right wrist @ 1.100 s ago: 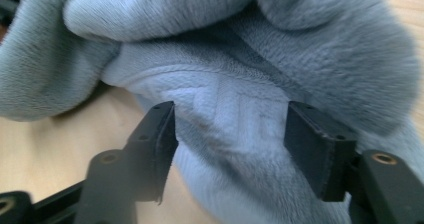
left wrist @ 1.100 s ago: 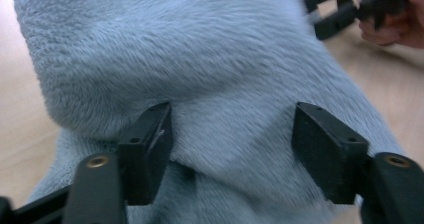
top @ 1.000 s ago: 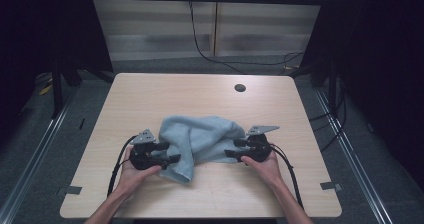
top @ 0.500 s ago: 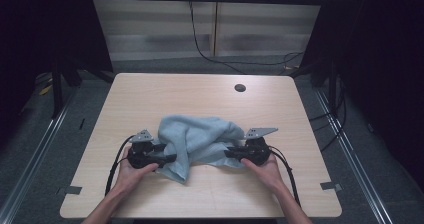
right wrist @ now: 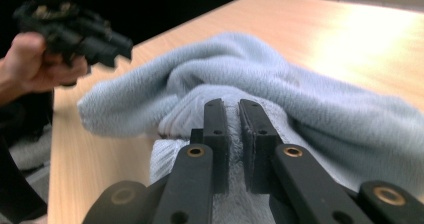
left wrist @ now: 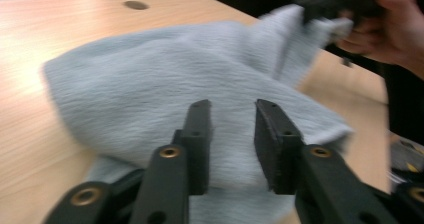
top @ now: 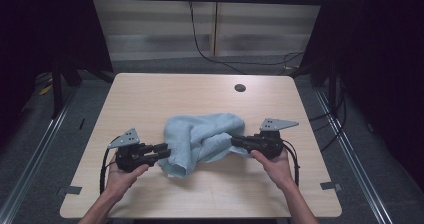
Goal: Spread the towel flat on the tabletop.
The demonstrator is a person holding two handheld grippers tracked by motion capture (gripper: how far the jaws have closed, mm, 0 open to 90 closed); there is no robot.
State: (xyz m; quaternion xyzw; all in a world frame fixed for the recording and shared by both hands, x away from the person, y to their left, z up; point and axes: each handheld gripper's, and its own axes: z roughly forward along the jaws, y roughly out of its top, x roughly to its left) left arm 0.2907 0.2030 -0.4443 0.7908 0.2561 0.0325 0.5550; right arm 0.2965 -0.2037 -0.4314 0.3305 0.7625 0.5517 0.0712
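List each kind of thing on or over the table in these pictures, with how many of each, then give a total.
Light blue towel: 1
Hand-held grippers: 2, the left gripper and the right gripper
Hands: 2, left hand and right hand
Wooden table: 1
Dark round hole in the tabletop: 1
Total: 7

Towel (top: 202, 141) on table (top: 150, 99), between tongs
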